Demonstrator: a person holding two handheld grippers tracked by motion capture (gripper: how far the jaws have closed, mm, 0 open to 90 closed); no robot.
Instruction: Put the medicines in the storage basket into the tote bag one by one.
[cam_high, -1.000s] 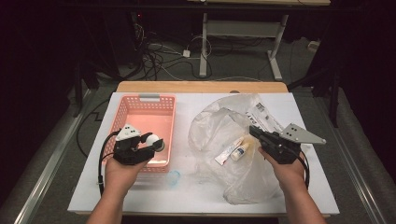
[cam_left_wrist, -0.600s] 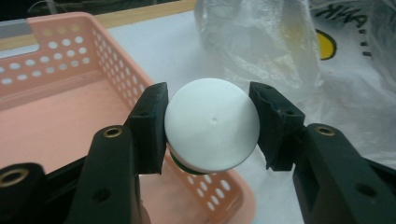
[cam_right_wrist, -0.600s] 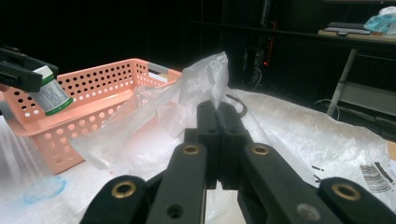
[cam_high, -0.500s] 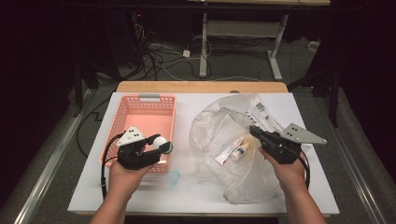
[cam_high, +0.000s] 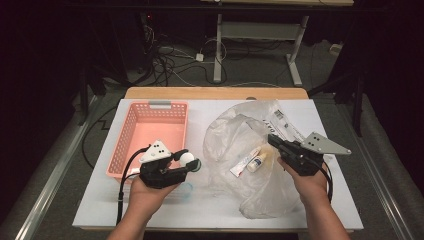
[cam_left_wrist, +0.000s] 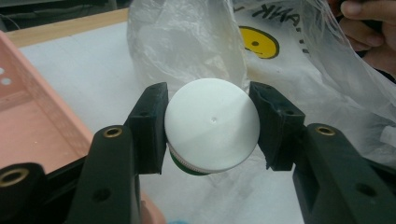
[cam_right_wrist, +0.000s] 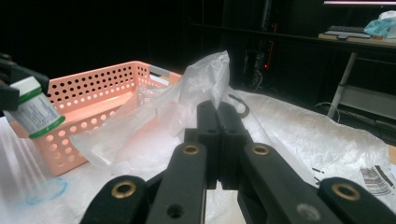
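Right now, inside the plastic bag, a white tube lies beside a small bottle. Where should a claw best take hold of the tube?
Grip the white tube across its middle, from above. It lies flat and slanted inside the open plastic bag, its long sides exposed; the small bottle crowds one end, so stay clear of that end.

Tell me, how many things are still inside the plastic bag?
2: a white tube and a small bottle lie side by side in the plastic bag. More could hide under its folds.

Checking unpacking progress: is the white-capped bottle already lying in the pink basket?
No, the left gripper holds the white-capped bottle between its jaws, beside the pink basket.
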